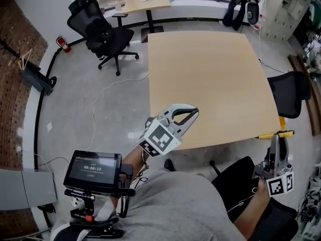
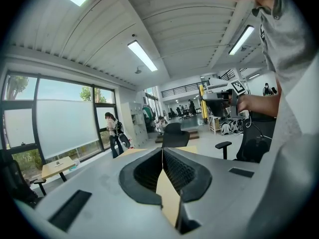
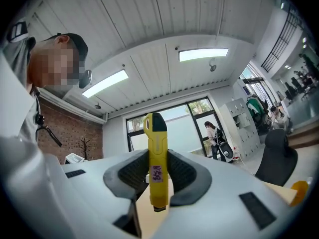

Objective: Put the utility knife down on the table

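**Table** [image 1: 210, 84]: pale wood top, centre to right of the head view.

**Utility knife** [image 3: 156, 166]: yellow body with a black end and a small label on its flat side. It stands upright in the middle of the right gripper view. In the head view [image 1: 275, 134] it lies crosswise at the lower right, just past the table's near right corner and not resting on the top.

**Right gripper** [image 1: 275, 140]: lower right of the head view, marker cube below it. The two ribbed pads pinch the knife's body from both sides, and the black end sticks out beyond them.

**Left gripper** [image 1: 193, 113]: lower centre of the head view, over the table's near edge. In the left gripper view [image 2: 162, 152] its fingertips are pressed together with nothing between them, and the wood top shows through the gap nearer the camera.

**Screen** [image 1: 94, 168]: dark, on a clamp mount, lower left.

**Office chairs**: one black, upper left [image 1: 103, 34]; one at the table's right side [image 1: 288, 97].

**Small table** [image 1: 146, 1]: top centre, by the windows.

**Fire extinguisher** [image 1: 63, 44]: red, upper left.
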`<control>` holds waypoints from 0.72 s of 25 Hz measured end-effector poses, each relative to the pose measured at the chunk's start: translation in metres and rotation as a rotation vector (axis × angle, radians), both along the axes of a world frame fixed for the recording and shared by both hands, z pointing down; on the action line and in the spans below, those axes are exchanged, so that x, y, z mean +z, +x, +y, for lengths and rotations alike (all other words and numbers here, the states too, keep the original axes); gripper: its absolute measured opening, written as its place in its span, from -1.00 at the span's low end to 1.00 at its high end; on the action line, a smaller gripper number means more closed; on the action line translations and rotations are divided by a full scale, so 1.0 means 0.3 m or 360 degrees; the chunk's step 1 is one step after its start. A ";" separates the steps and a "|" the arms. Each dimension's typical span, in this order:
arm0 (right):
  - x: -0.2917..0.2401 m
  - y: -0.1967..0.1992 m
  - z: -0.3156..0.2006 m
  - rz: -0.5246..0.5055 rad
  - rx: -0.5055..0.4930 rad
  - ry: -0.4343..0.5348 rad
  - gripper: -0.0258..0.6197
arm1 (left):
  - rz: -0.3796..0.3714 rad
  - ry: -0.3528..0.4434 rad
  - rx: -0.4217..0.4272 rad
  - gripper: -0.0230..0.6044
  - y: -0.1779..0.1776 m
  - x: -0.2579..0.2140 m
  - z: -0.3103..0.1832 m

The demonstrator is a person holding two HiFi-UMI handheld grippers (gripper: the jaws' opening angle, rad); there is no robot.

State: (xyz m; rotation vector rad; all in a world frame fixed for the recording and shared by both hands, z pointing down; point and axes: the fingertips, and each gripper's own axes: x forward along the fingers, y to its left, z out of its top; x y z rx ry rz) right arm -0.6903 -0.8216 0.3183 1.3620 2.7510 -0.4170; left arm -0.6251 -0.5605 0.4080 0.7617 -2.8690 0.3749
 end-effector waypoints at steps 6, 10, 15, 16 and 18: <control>-0.004 -0.127 0.186 0.0022 -0.0034 0.0071 -0.56 | -0.0001 0.0050 -0.0023 -0.91 -0.127 0.006 0.174; 0.000 -0.152 0.204 0.0008 -0.0055 0.0074 -0.56 | -0.0013 0.0057 -0.0055 -0.91 -0.129 0.020 0.196; -0.012 -0.211 0.298 -0.0019 -0.0121 0.0115 -0.56 | 0.0017 0.0069 -0.0100 -0.91 -0.134 0.039 0.225; -0.016 -0.226 0.319 -0.0023 -0.0138 0.0118 -0.56 | 0.0019 0.0066 -0.0115 -0.91 -0.141 0.036 0.236; -0.013 -0.264 0.350 -0.0011 -0.0183 0.0107 -0.56 | 0.0010 0.0064 -0.0144 -0.91 -0.161 0.018 0.254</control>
